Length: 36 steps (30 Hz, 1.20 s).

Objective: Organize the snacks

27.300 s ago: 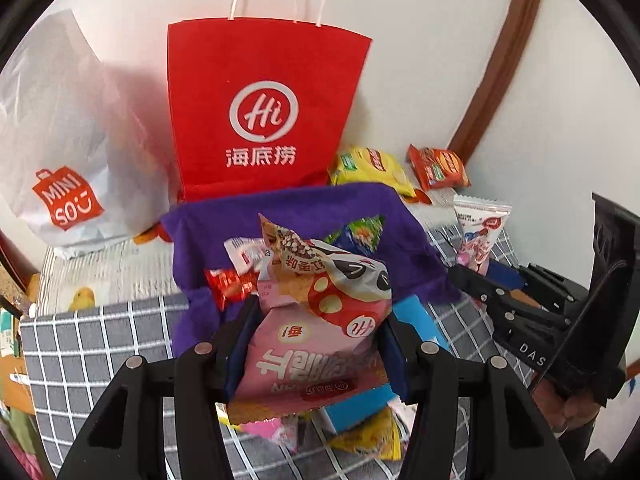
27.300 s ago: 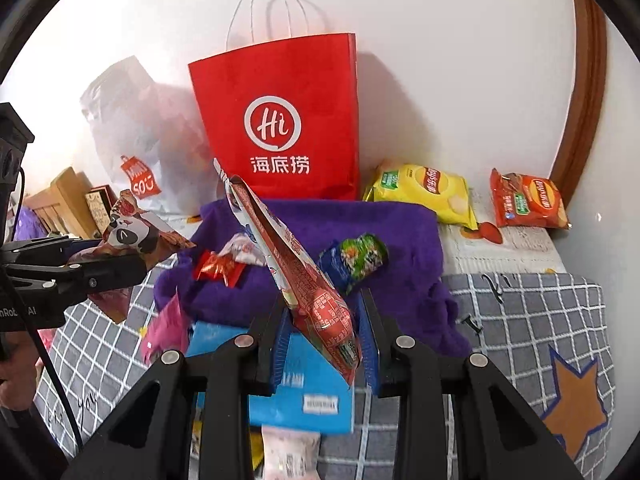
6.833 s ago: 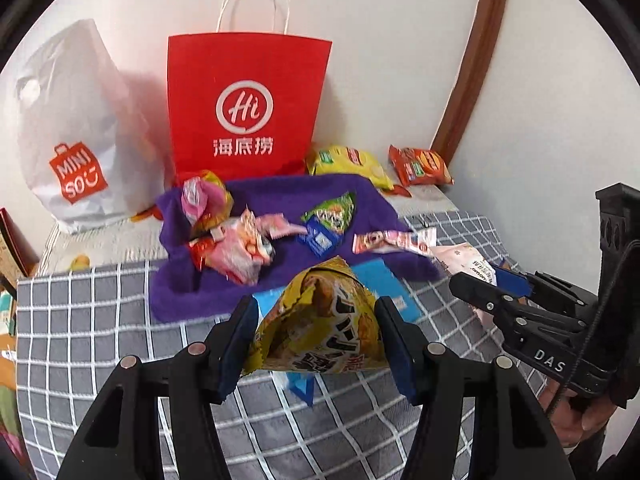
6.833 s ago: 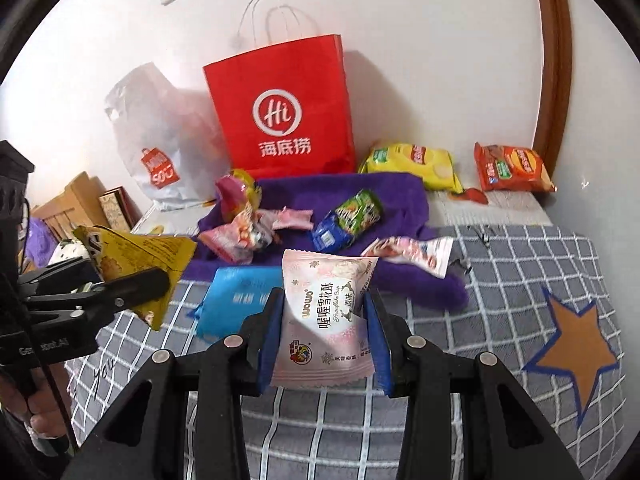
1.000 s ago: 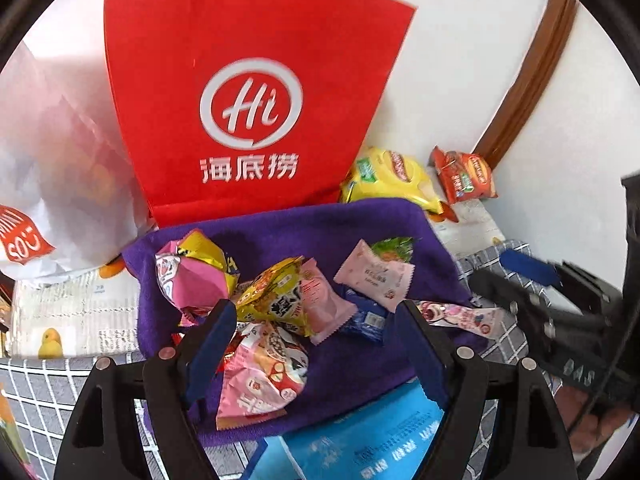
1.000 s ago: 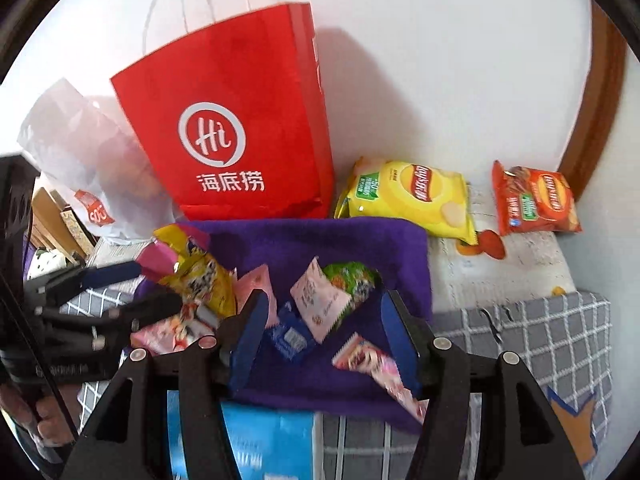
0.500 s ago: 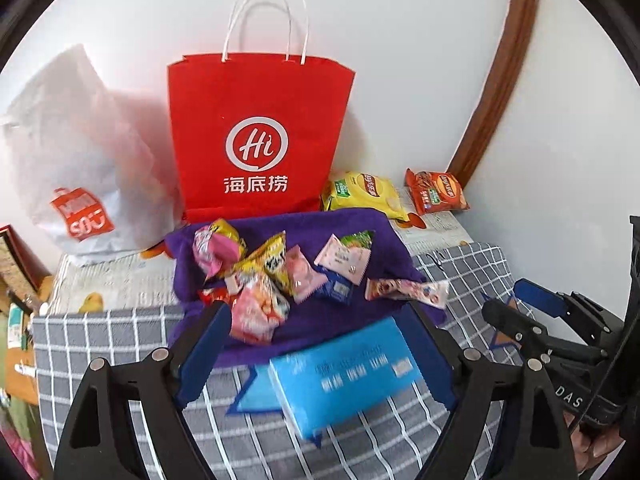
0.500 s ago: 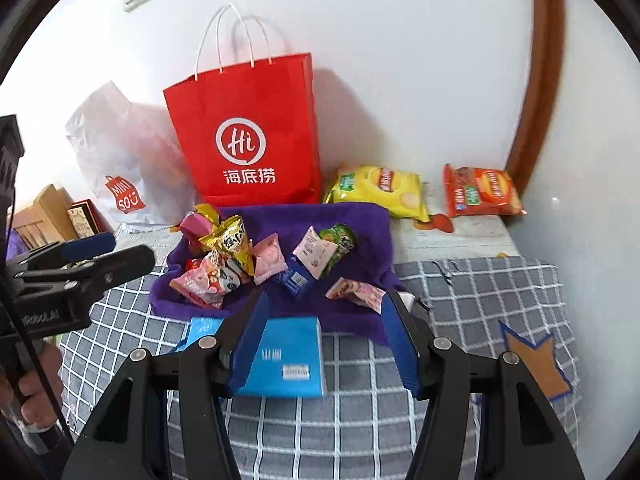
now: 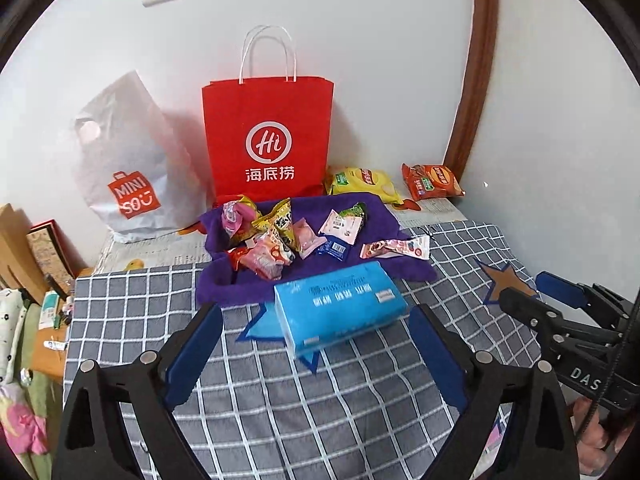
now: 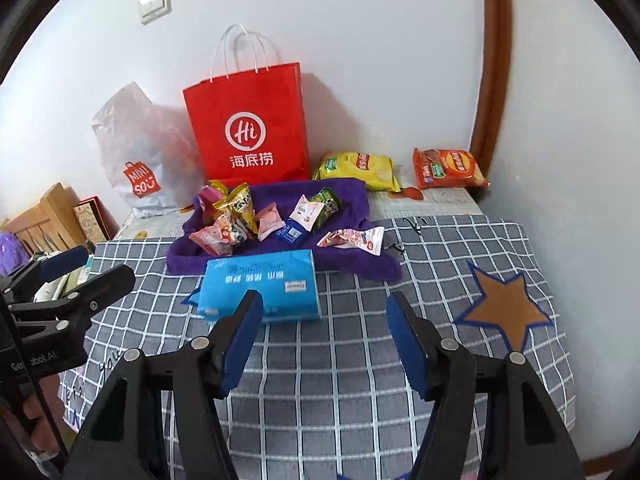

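Snack packets (image 9: 280,236) lie heaped on the purple towel (image 9: 372,268); left hand-held gripper (image 9: 316,344) and right hand-held gripper (image 10: 324,332) are both opening, empty

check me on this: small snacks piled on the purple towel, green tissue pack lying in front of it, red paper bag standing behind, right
Not quite: the tissue pack is blue, not green, as the left wrist view shows. The small snacks do lie on the purple towel, with the red paper bag standing behind.

bag (image 9: 267,136): red | towel (image 9: 384,216): purple | cloth (image 9: 280,400): grey, white grid | pack (image 9: 340,308): blue
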{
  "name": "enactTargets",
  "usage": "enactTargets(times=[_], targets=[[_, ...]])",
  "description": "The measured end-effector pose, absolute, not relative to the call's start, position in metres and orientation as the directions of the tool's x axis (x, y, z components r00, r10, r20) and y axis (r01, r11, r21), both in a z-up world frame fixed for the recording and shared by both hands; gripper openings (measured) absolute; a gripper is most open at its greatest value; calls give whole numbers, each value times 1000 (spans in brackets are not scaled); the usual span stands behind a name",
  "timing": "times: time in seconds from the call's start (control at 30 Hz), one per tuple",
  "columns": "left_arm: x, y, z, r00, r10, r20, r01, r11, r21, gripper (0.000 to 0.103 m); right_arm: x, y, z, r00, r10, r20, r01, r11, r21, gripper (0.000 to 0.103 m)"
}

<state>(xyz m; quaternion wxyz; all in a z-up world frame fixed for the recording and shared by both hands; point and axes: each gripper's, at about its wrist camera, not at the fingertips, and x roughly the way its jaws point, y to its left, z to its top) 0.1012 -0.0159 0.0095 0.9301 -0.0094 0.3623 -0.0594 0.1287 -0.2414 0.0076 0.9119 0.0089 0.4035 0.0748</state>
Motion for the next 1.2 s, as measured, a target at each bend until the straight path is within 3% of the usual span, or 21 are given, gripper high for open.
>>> enactTargets(times=[0.1, 0.27, 0.33, 0.6, 1.2], targets=[[82, -21, 11, 741, -117, -661, 104, 993, -59, 94, 108, -247, 13, 677, 146, -721, -120, 989, 88, 72], [53, -29, 11, 755, -104, -647, 96, 994, -47, 96, 79, -253, 16, 695, 146, -704, -114, 989, 93, 73], [42, -30, 12, 762, -98, -640, 89, 995, -46, 96, 69, -255, 15, 705, 132, -697, -105, 991, 81, 85], [20, -31, 15, 791, -65, -609, 62, 998, -26, 99, 46, -259, 16, 732, 127, -669, -107, 992, 72, 98], [11, -28, 10, 795, -43, -605, 36, 999, -23, 100, 35, -257, 16, 740, 114, -662, -109, 993, 49, 98]])
